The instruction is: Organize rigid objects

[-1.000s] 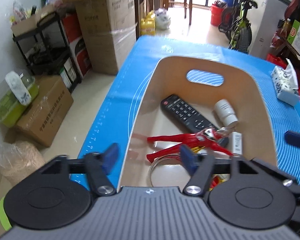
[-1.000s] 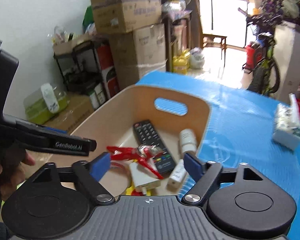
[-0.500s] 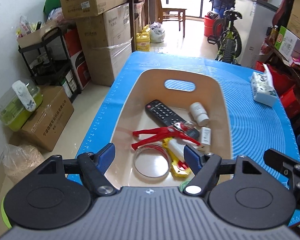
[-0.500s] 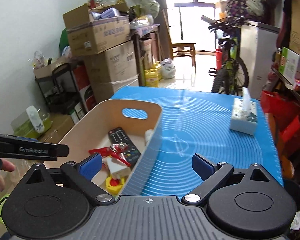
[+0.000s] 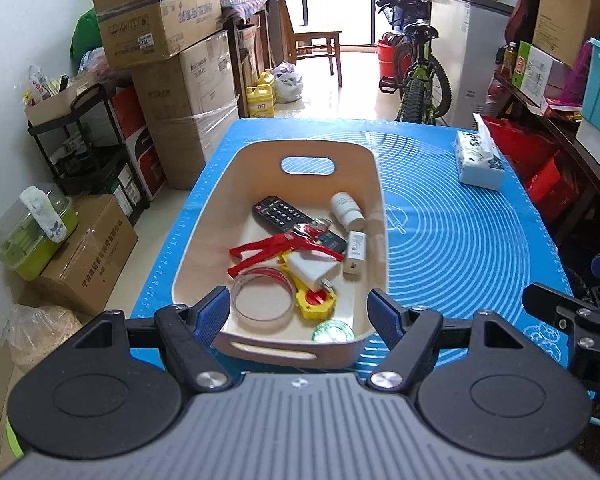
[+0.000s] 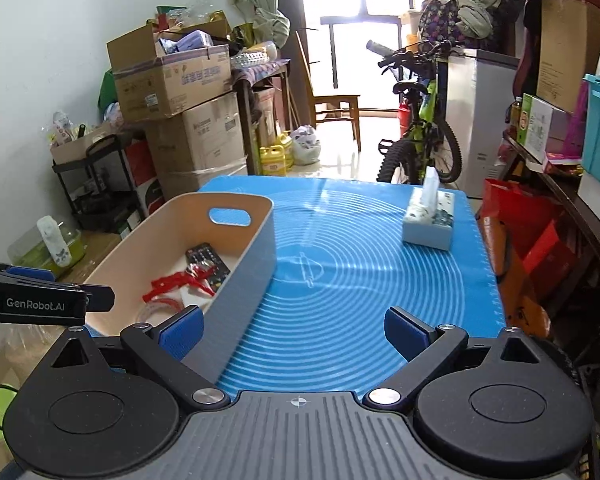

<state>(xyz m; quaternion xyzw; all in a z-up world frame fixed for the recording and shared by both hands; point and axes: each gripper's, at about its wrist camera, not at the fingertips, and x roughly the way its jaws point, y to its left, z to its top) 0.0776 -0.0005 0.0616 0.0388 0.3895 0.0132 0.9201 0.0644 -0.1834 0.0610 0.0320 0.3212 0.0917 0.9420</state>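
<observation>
Bin: a beige plastic storage bin (image 5: 220,216) with cut-out handles at both ends sits on the blue mat (image 5: 460,248) that covers the bench, toward the mat's left side.
Bin contents, far end: a black remote control (image 5: 284,216) lies slantwise; a small white bottle (image 5: 346,210) lies on its side just beside it, near the right wall.
Bin contents, middle: a red and silver action figure (image 5: 284,246) sprawls across the remote's near end; a white charger (image 5: 312,268) lies under the figure's arm, and a white adapter (image 5: 356,250) lies by the right wall.
Bin contents, near end: a clear round lid with a red rim (image 5: 262,296), a yellow and red tape measure (image 5: 316,304) partly under the charger, and a small green ball (image 5: 332,332) against the near wall.
Outside the bin: a tissue box (image 5: 478,160) stands on the mat's far right corner, well apart from the bin.
Left hand-held gripper (image 5: 298,308): jaws fairly wide, nothing between them, hanging above the bin's near end.
Right hand-held gripper (image 6: 292,330): jaws have just been opening and now stand very wide and empty, above the bare mat right of the bin, its left pad over the bin's right wall.
Surroundings: stacked cardboard boxes (image 5: 168,40) and a bicycle (image 5: 418,68) stand beyond the bench.
</observation>
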